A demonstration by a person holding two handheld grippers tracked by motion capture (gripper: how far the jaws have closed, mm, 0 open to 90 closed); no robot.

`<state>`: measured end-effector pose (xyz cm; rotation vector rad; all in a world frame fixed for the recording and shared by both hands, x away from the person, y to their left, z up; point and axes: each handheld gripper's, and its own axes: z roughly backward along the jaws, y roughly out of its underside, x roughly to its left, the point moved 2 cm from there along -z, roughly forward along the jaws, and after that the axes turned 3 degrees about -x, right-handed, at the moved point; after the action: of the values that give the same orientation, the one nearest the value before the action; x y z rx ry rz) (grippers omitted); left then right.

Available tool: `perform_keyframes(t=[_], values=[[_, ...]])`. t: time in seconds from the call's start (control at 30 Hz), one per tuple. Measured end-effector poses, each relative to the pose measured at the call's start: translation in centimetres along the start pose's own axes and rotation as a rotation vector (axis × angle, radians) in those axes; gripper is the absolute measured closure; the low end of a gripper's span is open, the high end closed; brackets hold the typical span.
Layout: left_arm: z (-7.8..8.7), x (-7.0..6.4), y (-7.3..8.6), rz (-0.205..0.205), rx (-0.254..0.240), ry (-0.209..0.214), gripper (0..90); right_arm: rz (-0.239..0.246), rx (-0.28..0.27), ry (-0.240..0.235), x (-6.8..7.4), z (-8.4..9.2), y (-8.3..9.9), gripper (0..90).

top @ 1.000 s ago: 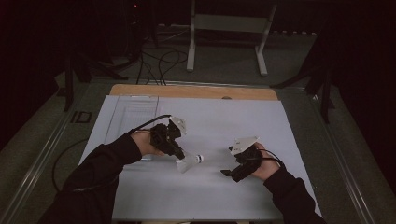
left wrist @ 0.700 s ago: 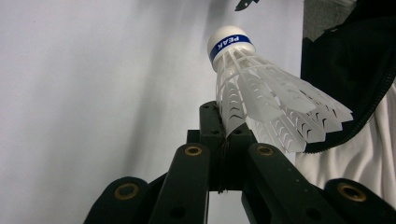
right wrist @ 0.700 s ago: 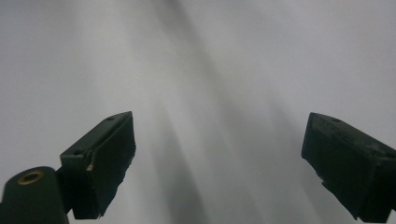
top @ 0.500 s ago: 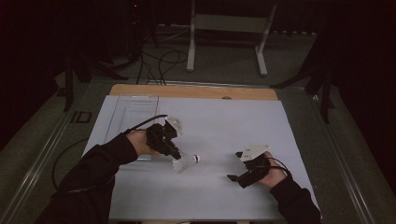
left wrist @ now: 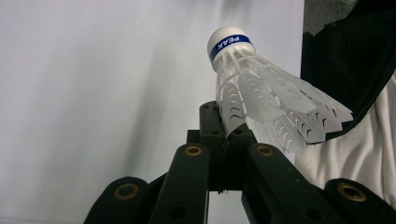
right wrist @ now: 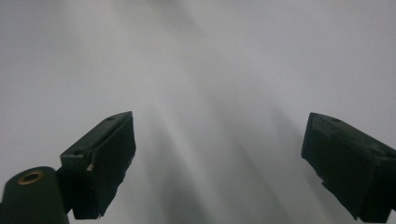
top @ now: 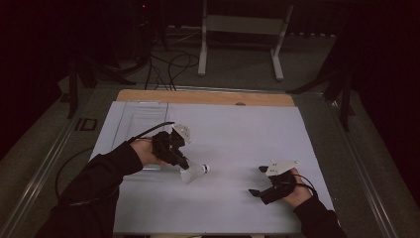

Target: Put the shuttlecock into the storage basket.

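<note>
The left gripper [top: 184,165] sits left of the middle of the white table [top: 237,134]; its 2 black jaws are pressed together on the feather skirt of a white shuttlecock [top: 194,173], which juts out toward the table's centre; in the left gripper view the shuttlecock [left wrist: 261,88] is pinched at the edge of its skirt, its round white cork tip, ringed by a blue band reading PEAK, pointing up and away from the jaws; whether the shuttlecock touches the table surface I cannot tell. Behind it in that view hangs a dark sleeve [left wrist: 345,65] over white cloth. The right gripper [top: 259,180] lies low near the table's front right, well apart from the shuttlecock, held in the person's right hand [top: 297,191], a grey 3-cornered plate on top; in the right gripper view its 2 jaws stand wide apart with bare white table [right wrist: 210,70] between them, grasping nothing.
</note>
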<state>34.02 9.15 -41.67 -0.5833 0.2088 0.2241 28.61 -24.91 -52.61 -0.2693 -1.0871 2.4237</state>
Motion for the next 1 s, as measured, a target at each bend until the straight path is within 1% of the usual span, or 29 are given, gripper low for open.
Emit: perform_keyframes(t=[0.1, 0.2, 0.37, 0.43, 0.47, 0.5, 0.53, 0.57, 0.6, 0.63, 0.7, 0.73, 0.83, 0.9, 0.97, 1.0], values=[[0.0, 0.0, 0.1, -0.002, 0.001, 0.002, 90.0, -0.011, -0.008, -0.007, 0.0, 0.2, 0.2, 9.8], [0.0, -0.1, 0.2, -0.008, 0.001, 0.003, 90.0, -0.015, -0.023, 0.000, 0.2, 0.6, 0.7, 9.9], [0.3, 0.0, 0.2, -0.005, -0.004, -0.014, 90.0, -0.026, -0.036, 0.016, 0.3, 1.2, 1.1, 9.9], [0.4, 0.0, 0.2, -0.009, -0.003, -0.012, 90.0, -0.024, -0.041, 0.017, 0.3, 1.3, 1.2, 9.9], [0.5, 0.0, 0.2, -0.010, -0.004, -0.018, 90.0, -0.024, -0.044, 0.015, 0.4, 1.4, 1.2, 9.9], [0.7, 0.0, 0.2, -0.006, -0.007, -0.019, 90.0, -0.027, -0.043, 0.012, 0.4, 1.4, 1.2, 9.8], [0.8, 0.0, 0.2, -0.013, -0.008, -0.017, 90.0, -0.030, -0.040, 0.008, 0.4, 1.5, 1.3, 9.9], [1.0, 0.0, 0.3, -0.008, -0.015, -0.023, 90.0, -0.030, -0.043, 0.006, 0.5, 1.5, 1.3, 9.9], [1.2, 0.0, 0.3, -0.006, -0.016, -0.023, 90.0, -0.029, -0.045, 0.006, 0.5, 1.5, 1.3, 9.8], [1.3, 0.0, 0.3, -0.013, -0.015, -0.026, 90.0, -0.029, -0.046, 0.007, 0.5, 1.6, 1.3, 9.8], [1.6, 0.0, 0.3, -0.005, -0.021, -0.029, 90.0, -0.028, -0.050, 0.006, 0.6, 1.6, 1.4, 9.8], [1.8, 0.0, 0.3, -0.010, -0.020, -0.034, 90.0, -0.027, -0.051, 0.008, 0.6, 1.7, 1.4, 9.8], [2.2, 0.2, 0.4, 0.010, -0.017, -0.048, 90.0, -0.026, -0.056, 0.009, 0.7, 1.8, 1.5, 9.8], [2.6, 0.3, 0.5, 0.010, -0.019, -0.052, 90.0, -0.025, -0.061, 0.009, 0.8, 1.9, 1.5, 9.8], [3.0, 0.4, 0.6, 0.016, -0.032, -0.060, 90.0, -0.020, -0.065, 0.017, 0.9, 1.9, 1.5, 9.8], [3.3, 0.4, 0.6, 0.015, -0.037, -0.064, 90.0, -0.023, -0.068, 0.013, 0.9, 2.0, 1.5, 9.8]])
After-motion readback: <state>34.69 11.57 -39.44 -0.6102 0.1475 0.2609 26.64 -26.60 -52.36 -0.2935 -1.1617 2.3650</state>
